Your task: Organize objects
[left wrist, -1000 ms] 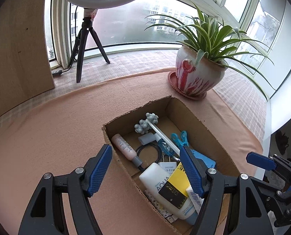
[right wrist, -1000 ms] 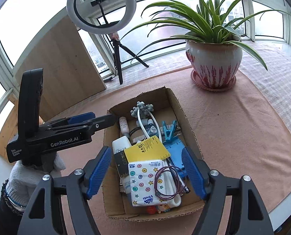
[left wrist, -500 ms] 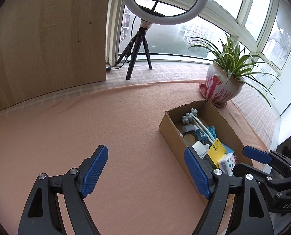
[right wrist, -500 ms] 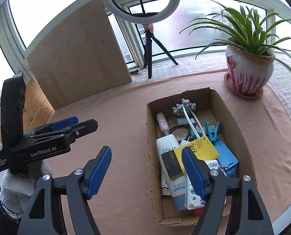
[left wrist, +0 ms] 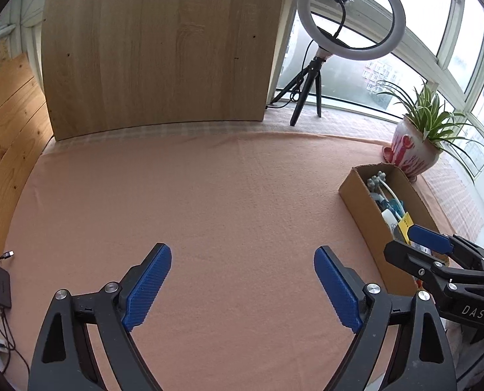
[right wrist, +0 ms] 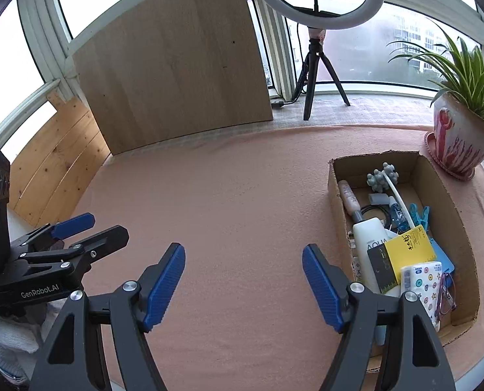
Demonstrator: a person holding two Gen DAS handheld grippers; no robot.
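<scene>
A: On the worktop [left wrist: 209,195], what room is there to move?

B: Plenty. The peach cloth lies bare from the left edge across the middle. The cardboard box [right wrist: 339,202] sits toward the right edge, with the potted plant [right wrist: 460,143] near the far right corner beyond it. A wooden board [left wrist: 157,49] stands along the far edge, and a ring light on a tripod [left wrist: 349,16] stands beside it.

A: What is in the box?

B: It is crowded: a white bottle [right wrist: 370,238], a yellow packet [right wrist: 408,247], a spotted tissue pack [right wrist: 421,277], blue clips [right wrist: 416,213], a grey knobbed massager [right wrist: 382,177].

A: And the left claw [left wrist: 242,288]?

B: Wide, its jaws just opening further, nothing between them, only bare cloth beneath.

A: The right claw [right wrist: 243,285]?

B: Spread fairly wide too, empty, over bare cloth just left of the box.
</scene>
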